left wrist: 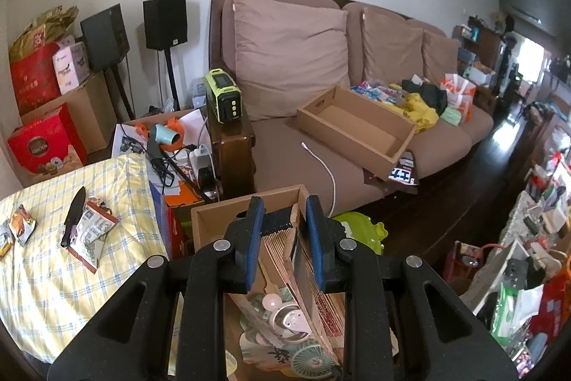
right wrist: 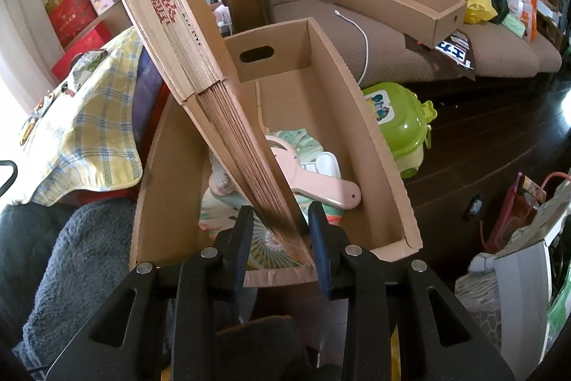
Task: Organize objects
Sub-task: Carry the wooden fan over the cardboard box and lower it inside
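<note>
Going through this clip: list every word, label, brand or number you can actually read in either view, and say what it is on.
No text reads with certainty.
Folded fan: rows of red print, blurred.
Dark packet under the sofa box: large white characters, partly hidden.
Red gift box: round gold logo, blurred.
Red bag: gold characters, unreadable.
Leaflets on the checked cloth: print too small.
Green case: cartoon sticker, lettering unclear.

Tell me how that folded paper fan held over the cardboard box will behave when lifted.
The folded fan probably stays fairly stiff lengthwise, since its stacked ribs run straight between both grippers. It looks light for its length. Its paper edge looks thin and may crease or splay open if the left gripper or right gripper loosens.
</note>
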The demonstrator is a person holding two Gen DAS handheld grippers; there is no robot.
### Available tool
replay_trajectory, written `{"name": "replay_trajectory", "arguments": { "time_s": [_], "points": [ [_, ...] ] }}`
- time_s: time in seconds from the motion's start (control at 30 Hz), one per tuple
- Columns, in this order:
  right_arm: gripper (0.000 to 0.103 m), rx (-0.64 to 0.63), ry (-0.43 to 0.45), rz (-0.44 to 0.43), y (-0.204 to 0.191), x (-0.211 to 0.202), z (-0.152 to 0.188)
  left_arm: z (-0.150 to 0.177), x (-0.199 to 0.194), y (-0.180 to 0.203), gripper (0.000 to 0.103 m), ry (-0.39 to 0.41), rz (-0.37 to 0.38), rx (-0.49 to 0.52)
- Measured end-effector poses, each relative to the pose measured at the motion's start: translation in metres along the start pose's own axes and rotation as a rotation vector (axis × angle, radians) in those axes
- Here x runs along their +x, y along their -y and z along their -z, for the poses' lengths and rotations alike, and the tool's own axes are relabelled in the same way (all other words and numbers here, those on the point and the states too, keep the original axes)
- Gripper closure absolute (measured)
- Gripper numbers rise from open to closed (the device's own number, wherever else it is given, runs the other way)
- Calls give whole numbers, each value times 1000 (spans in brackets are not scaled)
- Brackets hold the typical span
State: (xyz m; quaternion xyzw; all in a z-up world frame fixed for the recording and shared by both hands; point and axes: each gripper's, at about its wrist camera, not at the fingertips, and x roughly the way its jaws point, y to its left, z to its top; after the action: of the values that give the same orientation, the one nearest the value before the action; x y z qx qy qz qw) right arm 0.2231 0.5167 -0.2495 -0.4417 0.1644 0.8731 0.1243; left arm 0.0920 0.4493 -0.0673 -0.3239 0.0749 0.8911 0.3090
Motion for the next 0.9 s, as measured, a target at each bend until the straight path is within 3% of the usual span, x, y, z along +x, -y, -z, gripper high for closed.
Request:
{"name": "replay_trajectory", "arguments": {
  "time_s": [0.17, 0.37, 0.9],
  "points": [
    [72, 8, 6, -9, 1, 0, -1, -3, -2, -4, 80, -15, 27, -16],
    [73, 8, -12, -29, -2, 7, 0, -2, 4, 2, 80, -22, 19, 14],
    [73, -30, -61, 8, -9, 26, 1, 11, 24, -17, 80, -42, -18, -22]
  ]
}}
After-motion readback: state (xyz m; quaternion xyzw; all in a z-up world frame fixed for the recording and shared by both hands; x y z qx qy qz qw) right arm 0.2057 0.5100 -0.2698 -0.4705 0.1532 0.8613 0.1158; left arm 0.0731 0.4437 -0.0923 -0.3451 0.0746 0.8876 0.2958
